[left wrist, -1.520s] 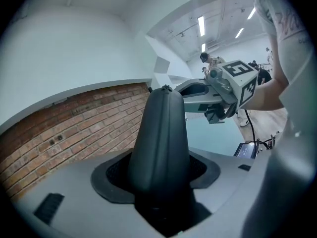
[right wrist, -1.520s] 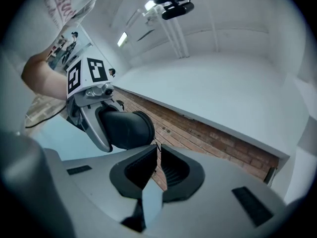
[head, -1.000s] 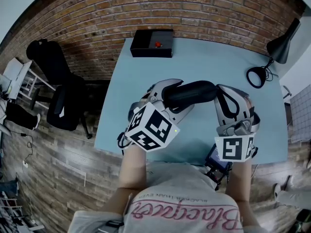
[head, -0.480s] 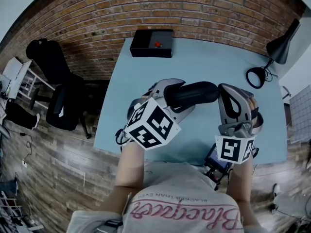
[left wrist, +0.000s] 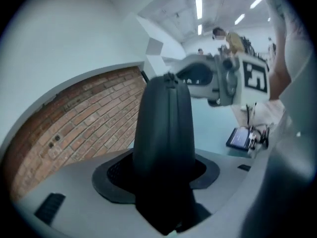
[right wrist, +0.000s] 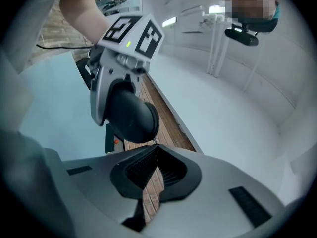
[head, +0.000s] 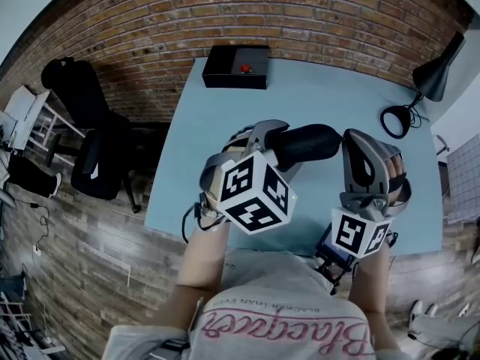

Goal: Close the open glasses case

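A black zip-up glasses case (head: pixel 307 142) hangs in the air over the light blue table (head: pixel 315 88). My left gripper (head: pixel 271 136) is shut on its left end. In the left gripper view the case (left wrist: pixel 163 133) rises from between the jaws, with its zip seam facing me. My right gripper (head: pixel 347 136) meets the case's right end. In the right gripper view its jaws (right wrist: pixel 154 150) are pressed together, with a small zipper tab (right wrist: pixel 153 143) pinched at their tips against the rounded end of the case (right wrist: pixel 131 115). The case looks closed along the seam that shows.
A black box with a red button (head: pixel 236 66) sits at the table's far edge. A black desk lamp (head: pixel 435 70) and its round base (head: pixel 394 118) stand at the right. A small screen device (head: pixel 334 250) lies at the near edge. Black chairs (head: pixel 97 141) stand left, by the brick wall.
My left gripper has rolled, and its marker cube has swung right and nearer to the camera. The right gripper has tilted and shifted slightly right. The case stays held between them.
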Demonstrator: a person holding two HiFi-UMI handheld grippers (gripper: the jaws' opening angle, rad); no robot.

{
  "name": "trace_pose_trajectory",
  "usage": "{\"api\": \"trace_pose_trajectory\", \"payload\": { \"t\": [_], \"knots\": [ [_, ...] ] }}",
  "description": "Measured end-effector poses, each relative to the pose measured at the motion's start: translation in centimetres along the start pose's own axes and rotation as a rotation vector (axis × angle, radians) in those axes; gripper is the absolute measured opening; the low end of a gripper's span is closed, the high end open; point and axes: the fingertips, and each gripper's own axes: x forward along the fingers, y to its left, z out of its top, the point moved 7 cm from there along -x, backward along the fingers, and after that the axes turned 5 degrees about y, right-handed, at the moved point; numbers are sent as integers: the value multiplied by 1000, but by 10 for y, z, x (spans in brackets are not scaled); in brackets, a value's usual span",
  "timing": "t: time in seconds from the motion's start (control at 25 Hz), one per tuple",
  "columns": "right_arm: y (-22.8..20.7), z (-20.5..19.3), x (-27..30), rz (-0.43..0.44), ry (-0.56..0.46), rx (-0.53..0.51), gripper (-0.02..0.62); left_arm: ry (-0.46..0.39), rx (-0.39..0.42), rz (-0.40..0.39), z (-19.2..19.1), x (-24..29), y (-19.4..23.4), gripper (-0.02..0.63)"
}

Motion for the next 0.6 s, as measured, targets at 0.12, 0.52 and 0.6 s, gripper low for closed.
{"api": "trace_pose_trajectory", "payload": {
  "t": [0.12, 0.52, 0.6],
  "knots": [
    [0, 16, 0, 6, -39, -34, 18, 78, 33, 44, -3, 13, -3, 262],
    [0, 11, 7, 69, -9, 142, 20, -127, -30, 6, -9, 5, 0, 264],
    [-1, 9, 9, 76, 6, 170, 20, -187, -51, -15, -9, 0, 0, 265]
  ]
}}
